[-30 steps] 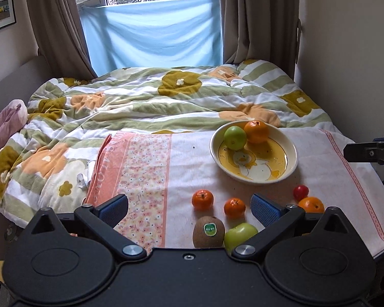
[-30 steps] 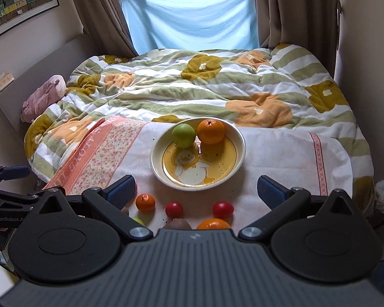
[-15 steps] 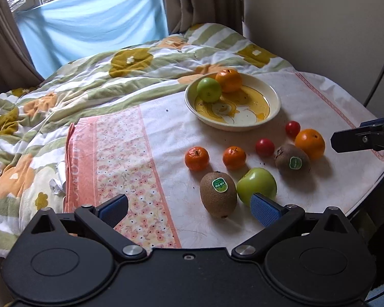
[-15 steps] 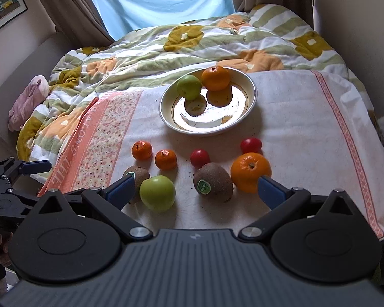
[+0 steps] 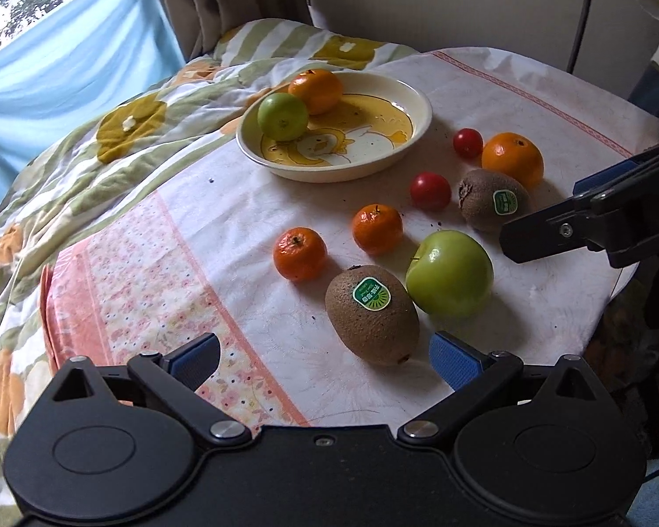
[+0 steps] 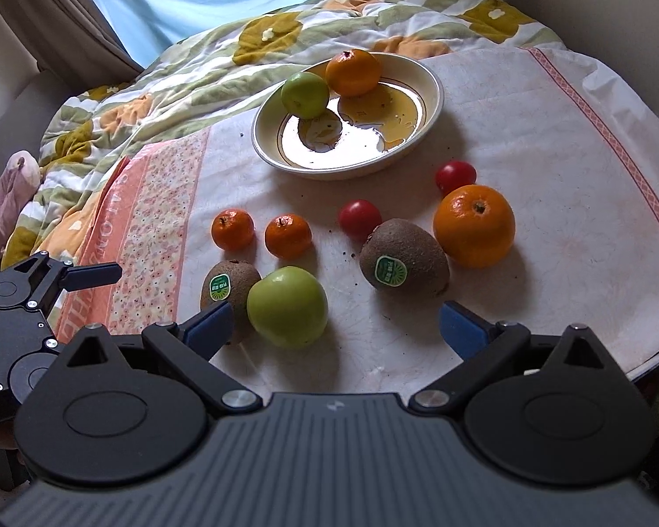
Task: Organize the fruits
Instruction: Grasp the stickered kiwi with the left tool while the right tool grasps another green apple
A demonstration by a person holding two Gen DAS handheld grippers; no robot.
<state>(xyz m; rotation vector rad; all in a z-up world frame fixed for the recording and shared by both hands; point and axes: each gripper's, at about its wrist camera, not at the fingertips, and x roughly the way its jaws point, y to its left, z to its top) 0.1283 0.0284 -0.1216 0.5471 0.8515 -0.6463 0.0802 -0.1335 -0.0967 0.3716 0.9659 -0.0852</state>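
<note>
A cream plate [image 5: 417, 101] [image 6: 435, 88] holds a green apple [image 5: 282, 116] and an orange [image 5: 315, 91]. On the cloth in front lie two mandarins [image 5: 300, 254] [image 5: 377, 228], two red tomatoes [image 5: 430, 190] [image 5: 468, 142], a large orange [image 5: 512, 159] [image 6: 474, 225], two kiwis [image 5: 372, 314] [image 6: 403, 258] and a green apple [image 5: 449, 272] [image 6: 287, 306]. My left gripper [image 5: 325, 362] is open just before the near kiwi. My right gripper [image 6: 336, 329] is open, the green apple between its fingers' line. Both are empty.
The fruit lies on a white and pink floral cloth [image 5: 162, 272] over a round table whose edge drops off at the right [image 5: 610, 298]. A flowered quilt [image 6: 224, 57] covers the bed behind. The right gripper's finger [image 5: 549, 230] reaches in beside the far kiwi.
Both grippers have moved forward and down toward the loose fruit, which now looks much larger. Both stay open. No fruit has moved.
</note>
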